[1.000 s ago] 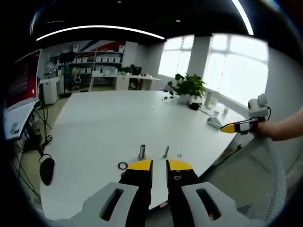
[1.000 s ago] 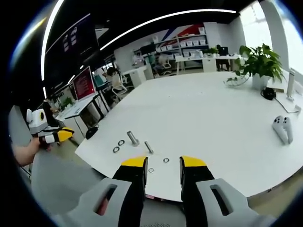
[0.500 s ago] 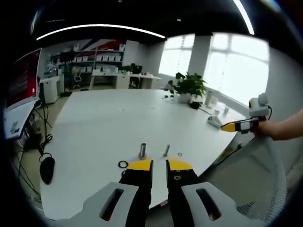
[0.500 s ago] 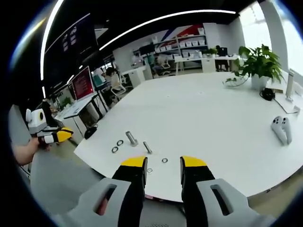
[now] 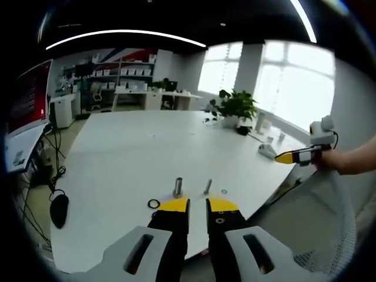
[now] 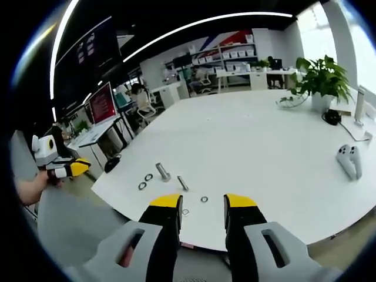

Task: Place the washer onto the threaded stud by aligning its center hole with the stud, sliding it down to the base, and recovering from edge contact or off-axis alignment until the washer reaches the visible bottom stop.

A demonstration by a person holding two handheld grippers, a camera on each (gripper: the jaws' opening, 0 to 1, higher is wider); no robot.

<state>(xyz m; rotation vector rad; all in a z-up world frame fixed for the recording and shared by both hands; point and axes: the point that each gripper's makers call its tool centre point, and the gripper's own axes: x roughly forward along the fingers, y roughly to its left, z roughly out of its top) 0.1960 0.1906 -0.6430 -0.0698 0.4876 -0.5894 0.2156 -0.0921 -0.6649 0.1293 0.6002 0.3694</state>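
Note:
On the white table near its front edge a thick threaded stud stands upright, with a thinner stud to its right. A dark washer lies to the left and a small washer to the right. My left gripper hovers just before them, open by a narrow gap and holding nothing. In the right gripper view the thick stud, thin stud, two dark washers and two small washers lie ahead of my right gripper, open and holding nothing.
A white controller lies at the table's right side, and a potted plant stands at the far edge. Monitors and desks fill the left side. The left gripper is held off the table's left edge, and the right gripper off its right.

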